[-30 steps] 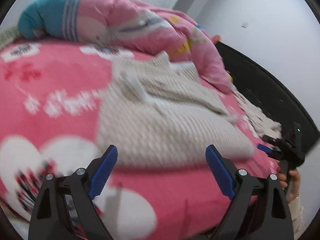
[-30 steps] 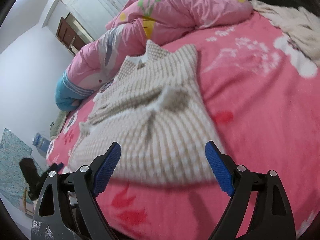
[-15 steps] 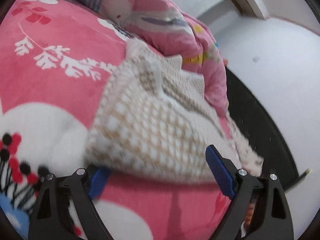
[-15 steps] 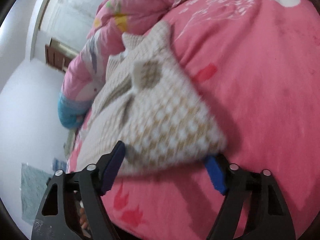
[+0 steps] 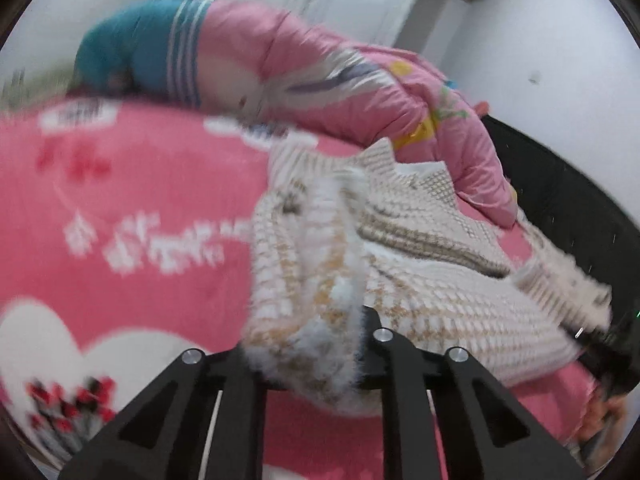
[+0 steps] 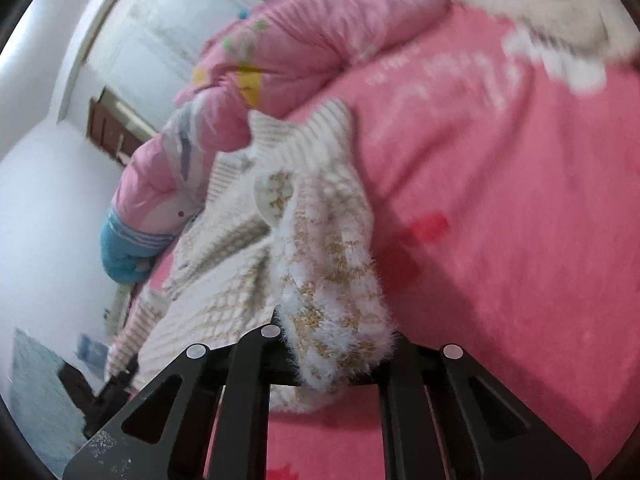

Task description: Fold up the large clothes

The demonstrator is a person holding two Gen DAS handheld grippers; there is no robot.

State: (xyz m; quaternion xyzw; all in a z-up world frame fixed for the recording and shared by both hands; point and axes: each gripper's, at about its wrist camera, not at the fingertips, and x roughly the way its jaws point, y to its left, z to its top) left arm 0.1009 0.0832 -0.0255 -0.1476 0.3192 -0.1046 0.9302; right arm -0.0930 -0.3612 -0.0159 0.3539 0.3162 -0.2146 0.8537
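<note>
Both grippers are clenched on the cream-and-tan knit sweater (image 5: 420,292): the left gripper (image 5: 308,344) pinches its near hem corner, and the right gripper (image 6: 336,344) pinches the opposite corner. The sweater lies on the pink bedspread (image 5: 120,272), with bare spread on both sides and a rolled pink quilt (image 5: 320,84) just behind its collar.

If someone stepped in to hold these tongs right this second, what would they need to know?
Left tongs: clamped on the near hem corner of the fuzzy cream knit sweater.
Right tongs: clamped on the hem's other corner, fabric bunched between the pads.
The sweater lies spread on the pink bedspread, collar toward the rolled pink quilt. More cream fabric lies at the far edge of the bed.
Done: both hem corners gripped.
Left: probably carry the hem up toward the collar to fold, then flatten it. No fold visible yet.
</note>
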